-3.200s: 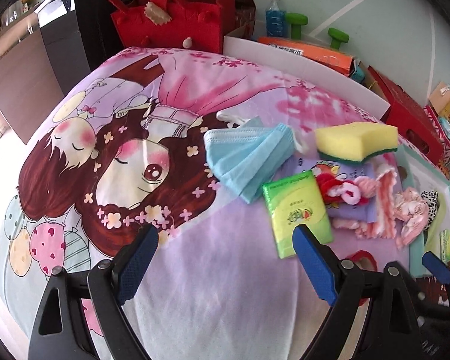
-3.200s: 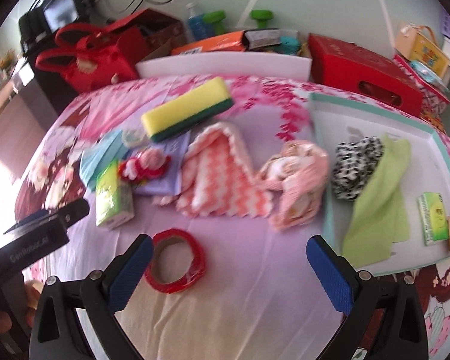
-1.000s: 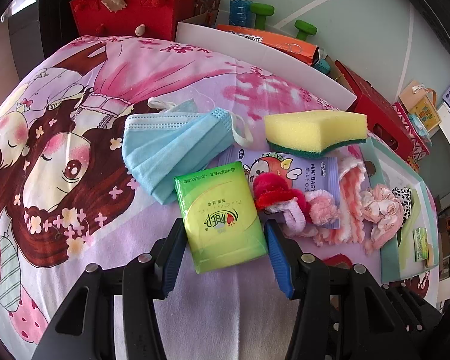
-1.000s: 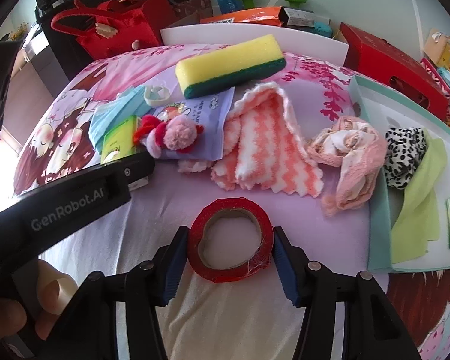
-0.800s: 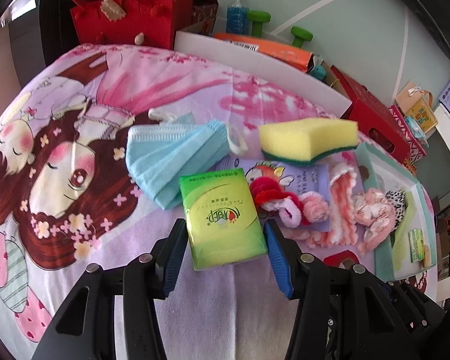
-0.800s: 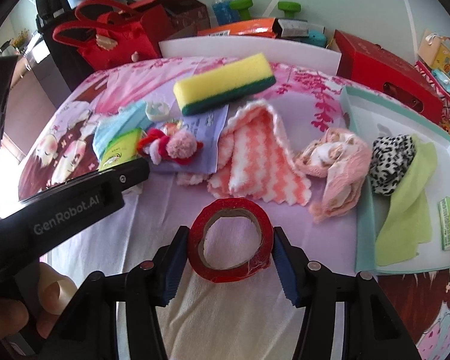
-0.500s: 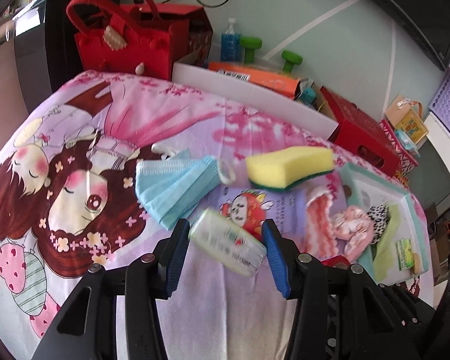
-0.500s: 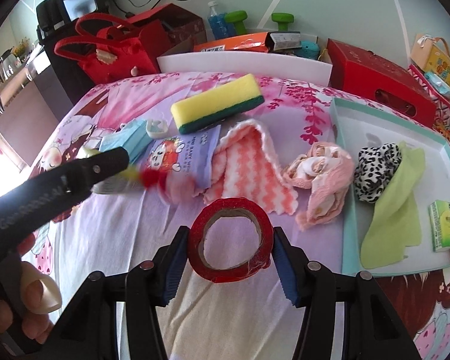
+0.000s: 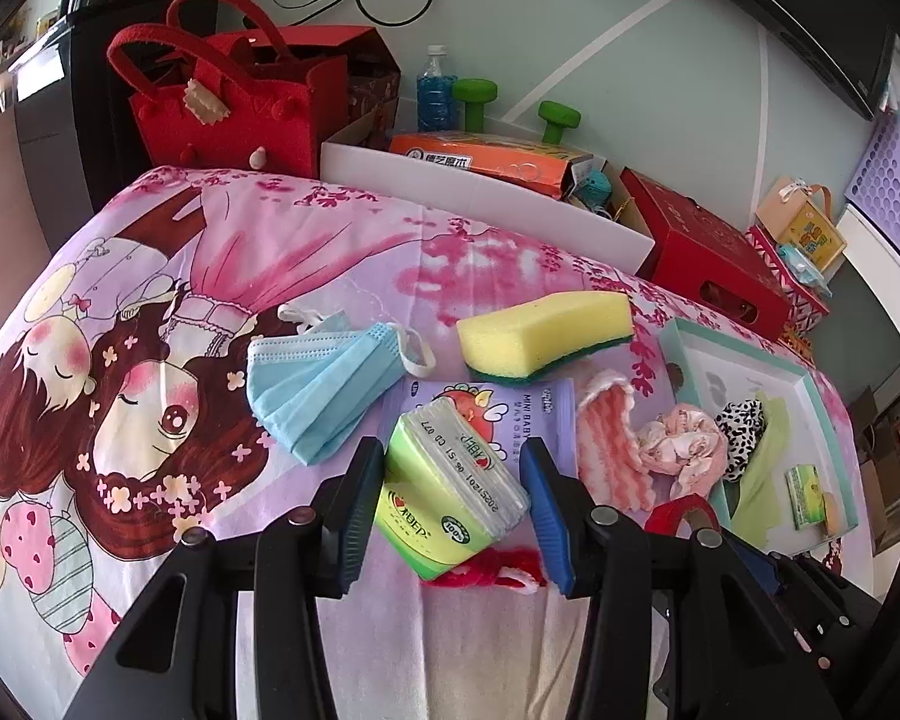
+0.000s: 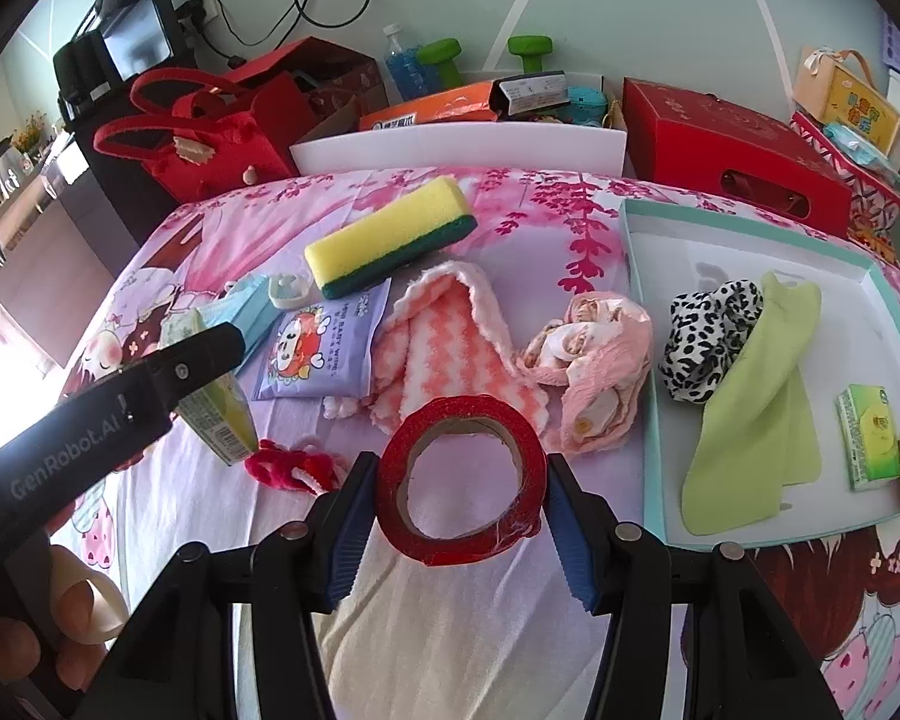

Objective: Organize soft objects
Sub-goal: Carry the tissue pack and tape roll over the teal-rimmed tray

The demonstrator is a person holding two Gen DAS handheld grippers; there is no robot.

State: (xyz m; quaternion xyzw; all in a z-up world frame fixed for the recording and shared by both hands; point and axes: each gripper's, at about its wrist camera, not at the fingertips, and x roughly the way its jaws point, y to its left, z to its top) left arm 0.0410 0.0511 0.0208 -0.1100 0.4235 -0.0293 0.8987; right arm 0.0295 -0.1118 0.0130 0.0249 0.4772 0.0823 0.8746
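Note:
My left gripper (image 9: 453, 510) is shut on a green tissue pack (image 9: 450, 495) and holds it tilted above the bed. My right gripper (image 10: 459, 495) is shut on a red tape roll (image 10: 459, 480), also lifted. On the bed lie a blue mask (image 9: 324, 384), a yellow-green sponge (image 10: 390, 237), a purple wipes pack (image 10: 324, 348), a pink-white cloth (image 10: 444, 354), a pink scrunchie (image 10: 594, 354) and a red-and-pink hair tie (image 10: 294, 468). The teal-rimmed tray (image 10: 744, 216) holds a leopard scrunchie (image 10: 711, 330), a green cloth (image 10: 762, 402) and a second tissue pack (image 10: 867, 438).
Behind the bed stand a red felt bag (image 9: 234, 102), a white board (image 9: 480, 198), an orange box (image 9: 486, 156), a blue bottle (image 9: 435, 96), green dumbbells (image 9: 558, 117) and a red box (image 10: 732, 147). The left gripper's body (image 10: 108, 396) crosses the right wrist view at left.
Both grippers closed on their objects and lifted them off the bed. The tissue pack tilted in the left jaws. The hair tie slid off the wipes pack onto the bed near the grippers.

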